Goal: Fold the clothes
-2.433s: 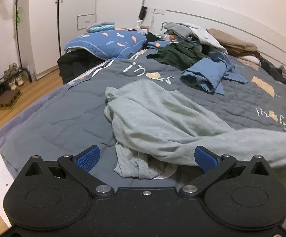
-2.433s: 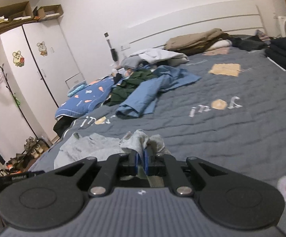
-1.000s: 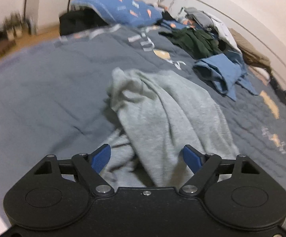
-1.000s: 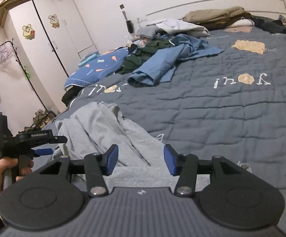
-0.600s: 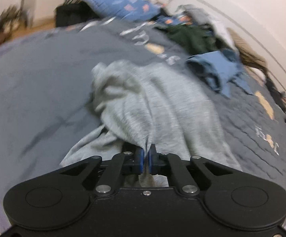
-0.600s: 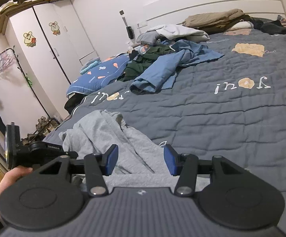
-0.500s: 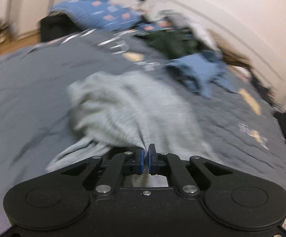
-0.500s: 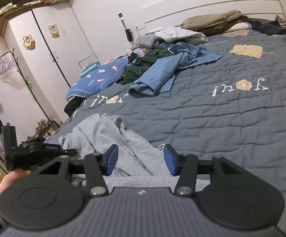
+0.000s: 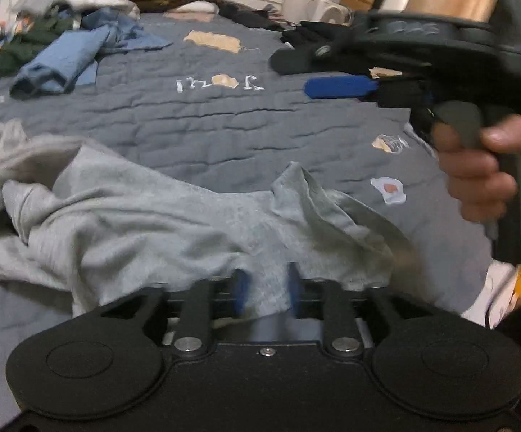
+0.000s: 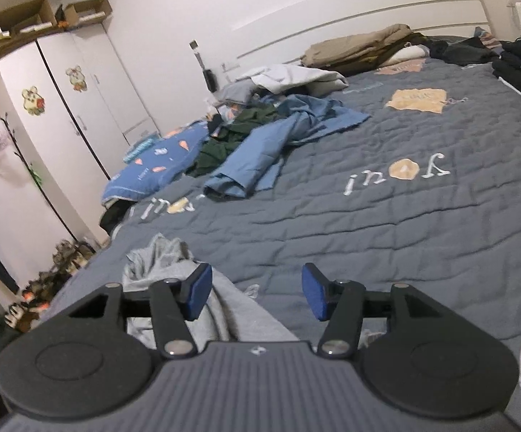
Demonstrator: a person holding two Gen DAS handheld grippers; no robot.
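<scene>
Though partly spread, rumpled grey garment [image 9: 174,223]

The left gripper [image 9: 266,288] is built of matte black linkage arms with silver pivot screws, round embossed discs and blue finger pads. The right gripper [image 10: 257,293] is made alike, with a ribbed grey housing and a black pistol handle.
</scene>
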